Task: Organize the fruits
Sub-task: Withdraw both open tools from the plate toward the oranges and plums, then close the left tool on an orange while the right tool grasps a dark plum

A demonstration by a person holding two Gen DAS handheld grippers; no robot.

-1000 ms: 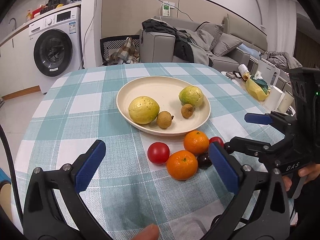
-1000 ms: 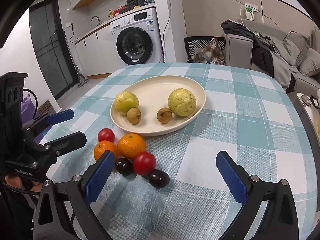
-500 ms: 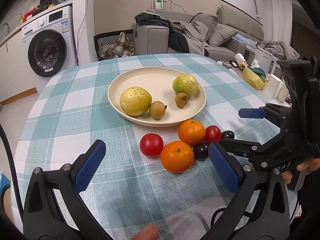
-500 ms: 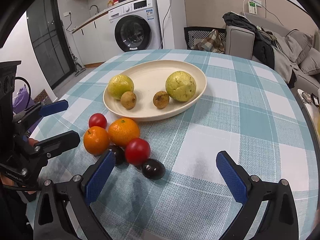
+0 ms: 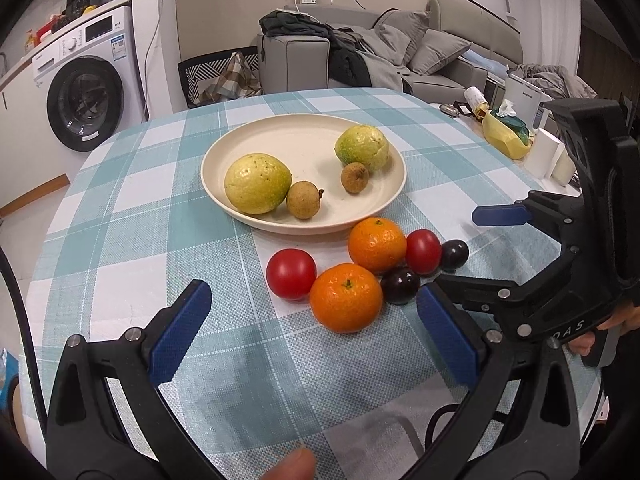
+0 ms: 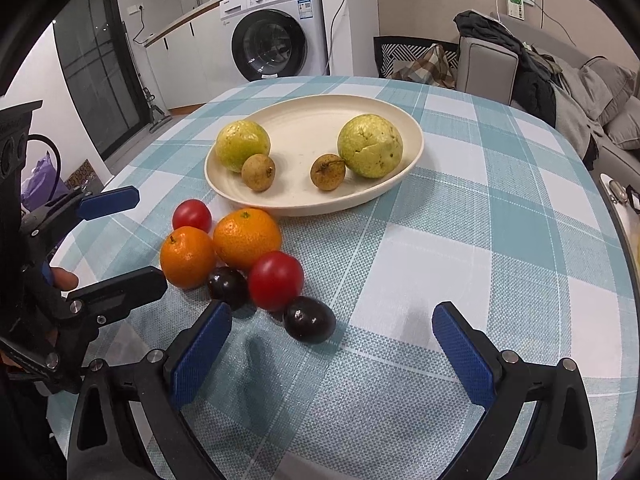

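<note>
A cream plate point(image 5: 304, 128) holds two yellow-green guavas point(image 5: 257, 183) point(image 5: 362, 148) and two brown longans point(image 5: 303, 199) point(image 5: 354, 176). In front of it on the checked cloth lie two oranges point(image 5: 345, 297) point(image 5: 377, 244), two red tomatoes point(image 5: 291, 274) point(image 5: 423, 251) and two dark plums point(image 5: 400, 285) point(image 5: 454, 255), packed together. My left gripper point(image 5: 313, 288) is open just short of the near orange. My right gripper point(image 6: 332, 310) is open, close to a plum point(image 6: 309, 319) and a tomato point(image 6: 275, 280). Neither gripper holds anything.
The round table point(image 6: 460, 240) has a teal and white checked cloth. Each gripper shows in the other's view at the cluster's side: right gripper point(image 5: 458, 248), left gripper point(image 6: 150, 238). Beyond the table are a washing machine point(image 6: 276, 36), a sofa point(image 5: 400, 52) and a cluttered side table point(image 5: 508, 132).
Both grippers have moved forward and lower toward the loose fruit, which now looks larger and nearer. The fruit has not moved and both grippers stay open.
</note>
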